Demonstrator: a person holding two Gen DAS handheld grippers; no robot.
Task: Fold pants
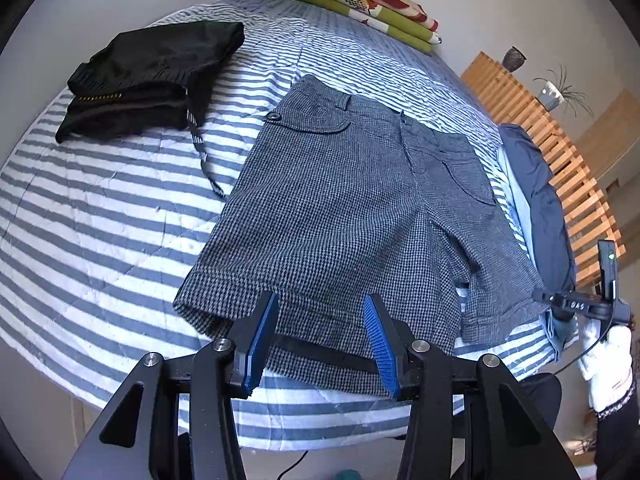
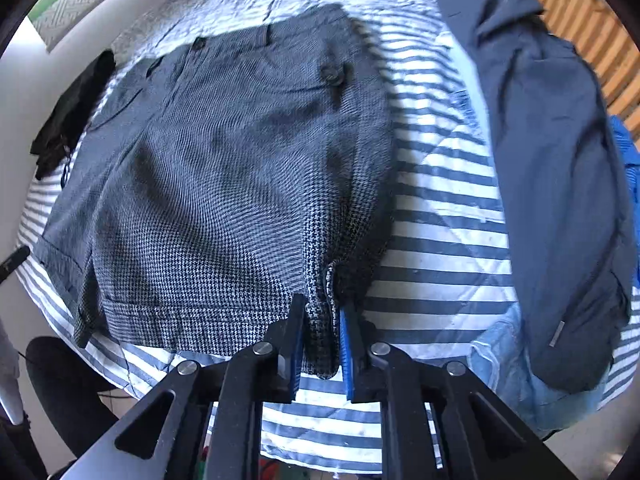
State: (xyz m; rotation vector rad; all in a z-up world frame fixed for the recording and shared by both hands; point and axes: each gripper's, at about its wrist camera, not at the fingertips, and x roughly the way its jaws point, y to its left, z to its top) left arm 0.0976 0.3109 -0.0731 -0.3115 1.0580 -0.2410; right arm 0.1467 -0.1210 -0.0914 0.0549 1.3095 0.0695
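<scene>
Grey houndstooth shorts (image 1: 340, 200) lie spread flat on a blue-and-white striped bed cover (image 1: 100, 208), waistband at the far side, leg hems near me. My left gripper (image 1: 320, 316) hangs open just above the hem of the left leg, its blue pads (image 1: 262, 340) apart with only cloth below them. In the right wrist view the same shorts (image 2: 224, 168) fill the middle, and my right gripper (image 2: 322, 332) is shut on the right leg's hem corner, which bunches up between the pads. The right gripper's body shows at the left wrist view's far right edge.
A folded black garment (image 1: 152, 80) with a drawstring lies at the far left of the bed. Folded green and floral bedding (image 1: 368, 8) sits at the head. A dark blue jacket (image 2: 552, 168) over light blue cloth (image 2: 504, 360) lies to the right, by a wooden slatted frame (image 1: 560, 160).
</scene>
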